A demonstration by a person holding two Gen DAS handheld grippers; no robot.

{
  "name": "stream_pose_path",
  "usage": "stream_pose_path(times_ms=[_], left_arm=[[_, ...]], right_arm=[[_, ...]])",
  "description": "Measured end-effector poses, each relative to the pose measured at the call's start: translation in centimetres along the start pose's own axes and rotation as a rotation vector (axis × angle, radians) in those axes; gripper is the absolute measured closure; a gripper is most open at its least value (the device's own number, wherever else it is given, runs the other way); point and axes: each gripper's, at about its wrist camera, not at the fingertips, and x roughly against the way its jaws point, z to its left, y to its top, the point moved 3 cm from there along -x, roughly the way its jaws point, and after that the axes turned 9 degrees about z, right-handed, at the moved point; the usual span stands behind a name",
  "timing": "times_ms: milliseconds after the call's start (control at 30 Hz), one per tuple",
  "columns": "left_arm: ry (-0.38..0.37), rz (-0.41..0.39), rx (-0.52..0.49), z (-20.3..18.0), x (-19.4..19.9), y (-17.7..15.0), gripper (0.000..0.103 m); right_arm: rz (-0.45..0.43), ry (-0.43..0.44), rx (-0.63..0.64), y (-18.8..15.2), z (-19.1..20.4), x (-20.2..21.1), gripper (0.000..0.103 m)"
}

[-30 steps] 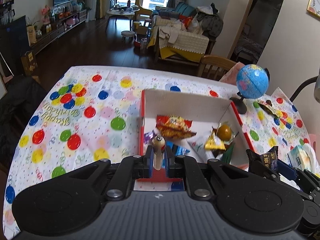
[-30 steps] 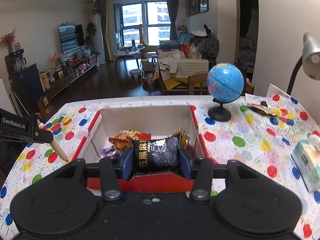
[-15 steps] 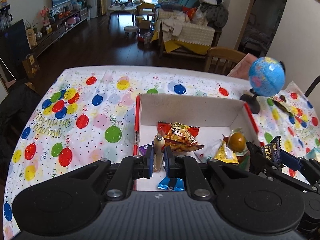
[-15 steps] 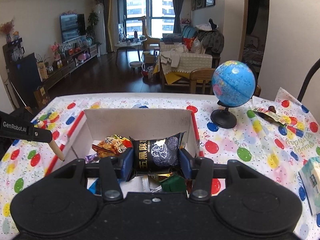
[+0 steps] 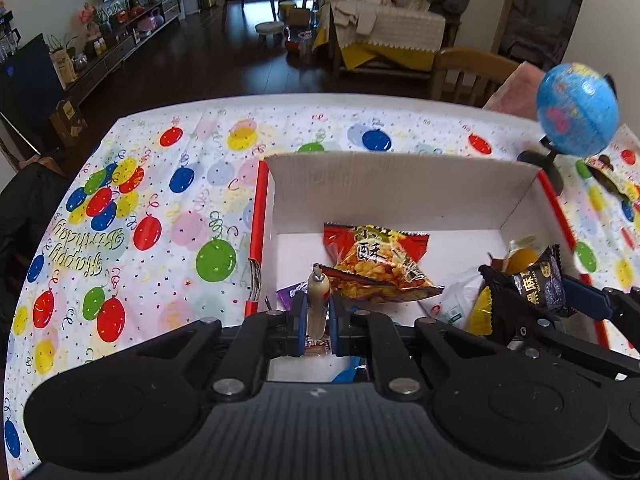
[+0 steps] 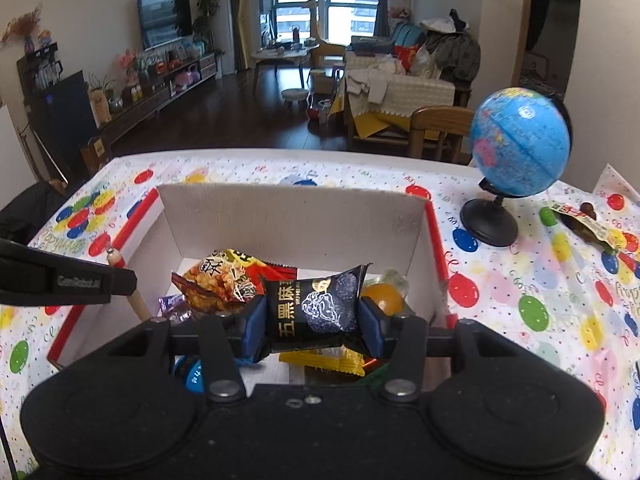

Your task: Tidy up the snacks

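Observation:
A white cardboard box with red edges [image 5: 400, 188] stands on the balloon-print tablecloth and holds several snacks, among them a red chip bag [image 5: 376, 260] and an orange jelly cup [image 6: 382, 298]. My left gripper [image 5: 316, 320] is shut on a thin sausage stick [image 5: 317, 300], held upright over the box's near left part. My right gripper [image 6: 312, 316] is shut on a black sesame snack packet [image 6: 316, 308] above the box's near side; it also shows in the left wrist view [image 5: 538, 286]. The left gripper and its stick [image 6: 116, 258] show at the left of the right wrist view.
A blue globe on a black stand [image 6: 518, 144] is right of the box. A loose snack wrapper [image 6: 588, 228] lies farther right. The tablecloth [image 5: 160, 220] spreads left of the box. A wooden chair [image 5: 472, 72] stands behind the table.
Both grippers have moved forward over the box, still holding their snacks. The box now lies closer and lower in both views.

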Motion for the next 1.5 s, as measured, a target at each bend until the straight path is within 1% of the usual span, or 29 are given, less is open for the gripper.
stream_pose_path(times_ms=[233,567,667,833,900,1100,1133,1200,1267,1333,1400,1500], left_arm=[[0.012,0.046,0.000,-0.6,-2.0,0.0,0.092],[0.004,0.118,-0.029,-1.2,-4.0,-1.0,0.092],[-0.001,0.128,-0.037,-1.3,-4.1,-1.4,0.092],[-0.023,0.137,-0.046,-1.4,-3.7,-2.1,0.092],[-0.027,0.141,-0.048,-1.3,-3.5,-2.4,0.092],[-0.047,0.136,-0.047,-0.8,-2.4,-3.2,0.091],[-0.052,0.136,-0.047,-0.8,-2.2,-3.4,0.091],[-0.061,0.138,-0.046,-0.6,-1.7,-3.7,0.089],[-0.074,0.139,-0.042,-0.4,-1.3,-4.0,0.086],[-0.083,0.133,-0.037,-0.1,-0.7,-4.3,0.081],[-0.093,0.124,-0.035,0.2,-0.1,-4.7,0.075],[-0.099,0.095,-0.046,0.4,1.2,-5.1,0.073]], right_arm=[[0.037,0.019,0.006,0.1,-0.5,-1.6,0.054],[0.080,0.040,0.014,-1.0,-0.5,-2.3,0.052],[0.078,0.036,0.011,-1.3,-0.6,-2.1,0.048],[0.075,0.036,0.004,-1.7,-0.6,-1.6,0.047],[0.071,0.033,-0.004,-1.9,-0.8,-1.2,0.042],[0.055,0.026,-0.020,-2.7,-1.1,0.4,0.039],[0.052,0.025,-0.024,-2.8,-1.1,0.7,0.039],[0.043,0.024,-0.033,-3.1,-1.3,1.4,0.034],[0.032,0.023,-0.043,-3.4,-1.2,2.2,0.033],[0.020,0.024,-0.051,-3.6,-1.2,2.9,0.031],[0.005,0.026,-0.058,-3.8,-1.2,3.8,0.028],[-0.016,0.025,-0.067,-4.2,-0.9,5.0,0.026]])
